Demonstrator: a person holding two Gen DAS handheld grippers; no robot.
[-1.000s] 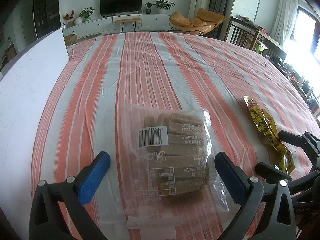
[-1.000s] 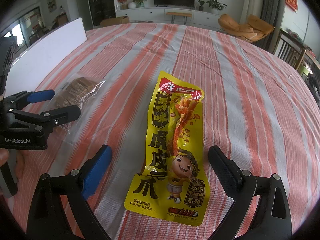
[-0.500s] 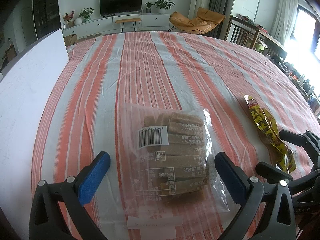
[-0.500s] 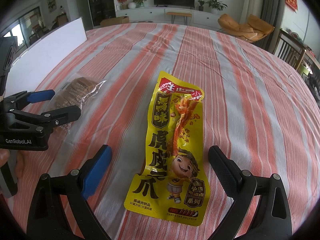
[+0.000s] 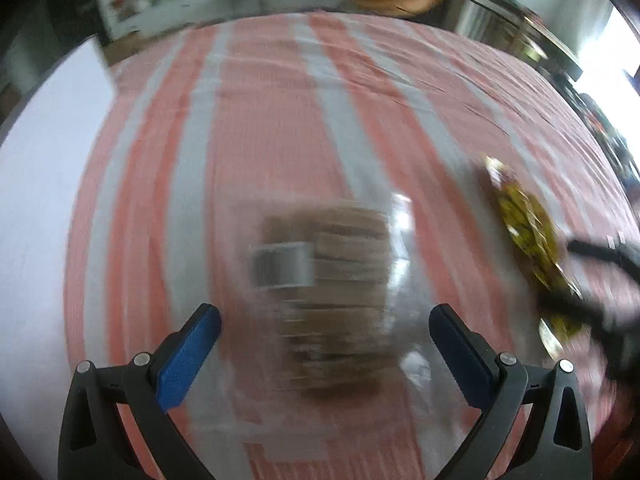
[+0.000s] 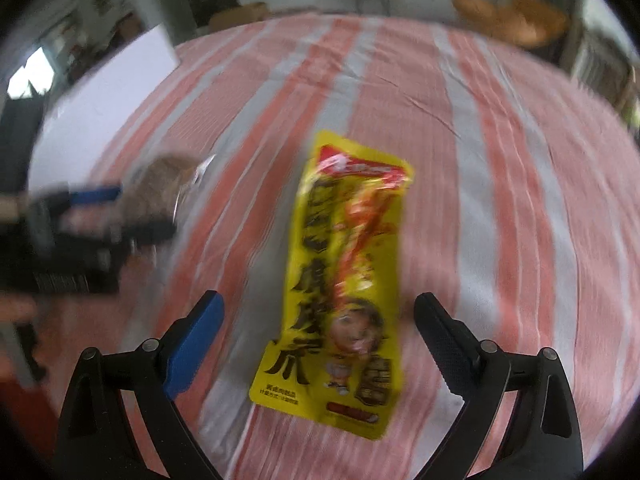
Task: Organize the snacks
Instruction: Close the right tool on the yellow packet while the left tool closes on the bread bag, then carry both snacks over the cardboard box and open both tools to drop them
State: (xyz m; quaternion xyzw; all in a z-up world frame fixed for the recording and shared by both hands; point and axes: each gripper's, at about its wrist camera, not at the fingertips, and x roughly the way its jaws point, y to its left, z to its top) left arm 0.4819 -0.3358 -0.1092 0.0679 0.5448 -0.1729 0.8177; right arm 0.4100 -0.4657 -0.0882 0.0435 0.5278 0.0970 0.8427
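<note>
A clear bag of brown biscuits (image 5: 332, 288) lies on the striped cloth between my left gripper's fingers. My left gripper (image 5: 324, 328) is open, its jaws on either side of the bag. A long yellow snack pack (image 6: 348, 276) lies flat in front of my right gripper (image 6: 318, 316), which is open with jaws on either side of the pack's lower half. The yellow pack also shows in the left wrist view (image 5: 528, 240), and the biscuit bag in the right wrist view (image 6: 160, 188). Both views are motion-blurred.
The table wears an orange-and-white striped cloth (image 5: 280, 120). A white board (image 6: 108, 92) stands along the table's left side. An orange chair (image 6: 512, 20) and dark chairs stand beyond the far edge.
Both views have turned blurred. Both grippers have tipped forward and moved closer over their snacks; the jaws stay open and both snacks still lie on the cloth.
</note>
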